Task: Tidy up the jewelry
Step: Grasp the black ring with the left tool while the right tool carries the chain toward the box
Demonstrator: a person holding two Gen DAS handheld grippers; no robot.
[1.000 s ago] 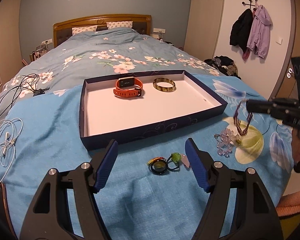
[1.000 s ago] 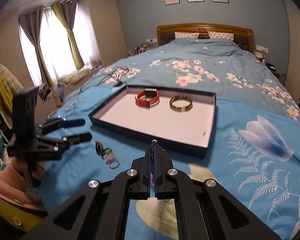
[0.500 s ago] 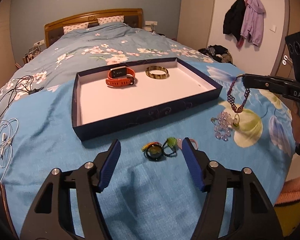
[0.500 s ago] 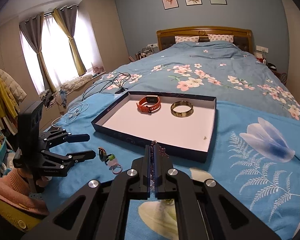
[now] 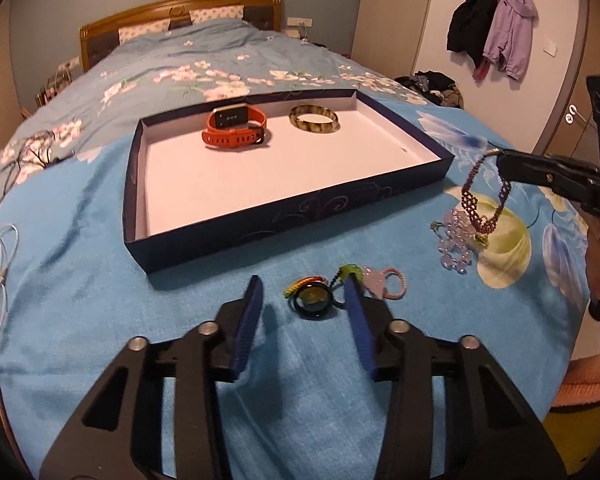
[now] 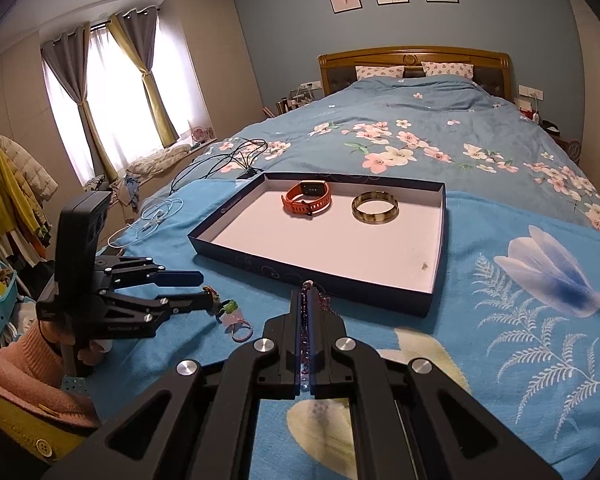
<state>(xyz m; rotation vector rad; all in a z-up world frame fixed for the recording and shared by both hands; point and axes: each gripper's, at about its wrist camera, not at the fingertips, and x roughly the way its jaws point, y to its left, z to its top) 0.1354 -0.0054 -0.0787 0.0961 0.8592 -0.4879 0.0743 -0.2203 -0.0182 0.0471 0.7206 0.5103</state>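
Blue bedspread [image 5: 100, 280]: left tool [image 5: 304, 292] closing around glassy round pendant [image 5: 313, 300]; right tool [image 6: 307, 292] clamps beaded necklace [image 5: 482, 210].

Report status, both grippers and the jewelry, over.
Left gripper jaws closing around dark pendant. Right gripper shut on purple beaded bracelet. Tray path unobstructed.

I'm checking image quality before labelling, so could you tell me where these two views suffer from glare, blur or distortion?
Left wrist view: strong fisheye bending at the edges, dim warm light, and the purple beaded necklace and clear bead piece look slightly smeared. Right wrist view: the curtained window is blown out white, corners are vignetted, and the box and orange watch stay fairly sharp.
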